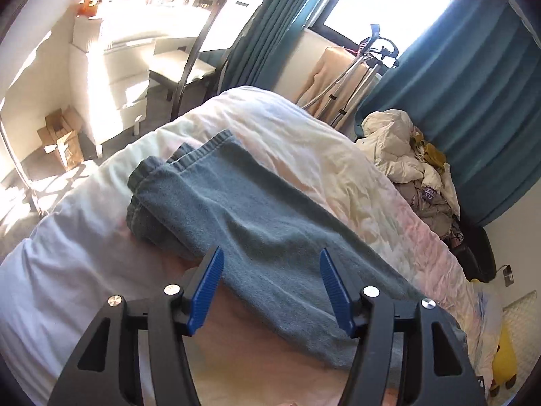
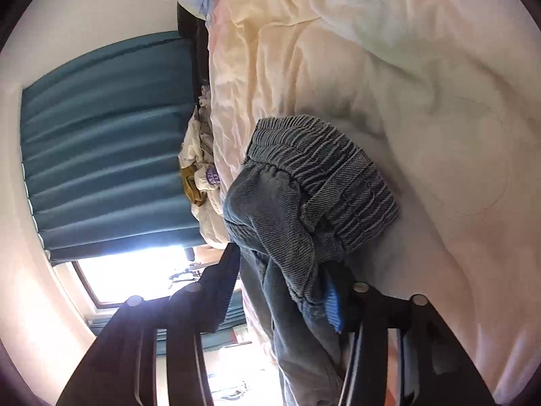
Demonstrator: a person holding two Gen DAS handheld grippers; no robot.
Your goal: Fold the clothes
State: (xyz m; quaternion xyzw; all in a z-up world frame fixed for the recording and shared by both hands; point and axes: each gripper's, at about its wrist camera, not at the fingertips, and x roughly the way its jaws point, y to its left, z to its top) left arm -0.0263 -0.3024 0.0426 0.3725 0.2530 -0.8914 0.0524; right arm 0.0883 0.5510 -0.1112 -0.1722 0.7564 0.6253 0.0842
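Note:
A pair of blue-grey denim trousers (image 1: 257,223) lies folded lengthwise on the pale quilt (image 1: 304,142), its leg hems at the far end. My left gripper (image 1: 270,287) hovers just above the cloth, its blue pads (image 1: 206,291) spread apart with nothing gripped. In the right wrist view the elastic waistband (image 2: 324,172) is bunched up on the quilt (image 2: 422,67). My right gripper (image 2: 284,291) stands open at the waist end. Loose denim lies between its fingers and covers part of the blue pad (image 2: 334,308).
A heap of unfolded clothes (image 1: 416,165) sits at the far side of the bed by the teal curtain (image 1: 473,108). A garment steamer stand (image 1: 365,67) is by the window. A white desk (image 1: 142,34) and a cardboard box (image 1: 61,138) are on the left.

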